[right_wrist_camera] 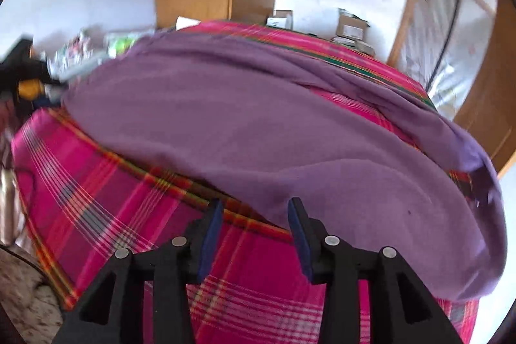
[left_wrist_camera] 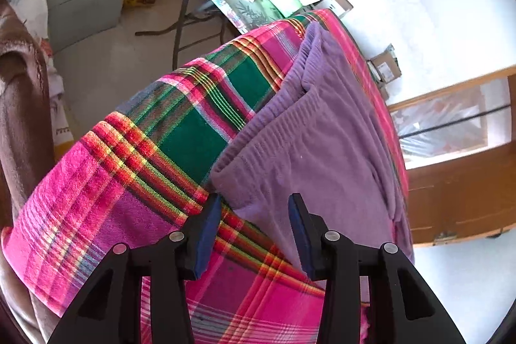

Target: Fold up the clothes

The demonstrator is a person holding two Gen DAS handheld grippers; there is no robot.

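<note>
Left gripper (left_wrist_camera: 254, 202): jaws apart, nothing between them, tips poised just above the near corner of the purple garment (left_wrist_camera: 316, 131). Right gripper (right_wrist_camera: 254, 205): jaws likewise spread and empty, tips just short of the garment's near edge (right_wrist_camera: 258, 124).

The garment, apparently trousers with a gathered waistband, lies lengthwise on the plaid cloth (left_wrist_camera: 129, 189), one layer resting over another — a lengthwise doubling appears to be in place. The right wrist view is motion-blurred; finer creases cannot be read.

Judgement: both tools are positioned for a grasp along the near edge. A further fold would call for pinching every layer at each end and carrying both evenly across — a single-layer grip risks skewing the fold.
</note>
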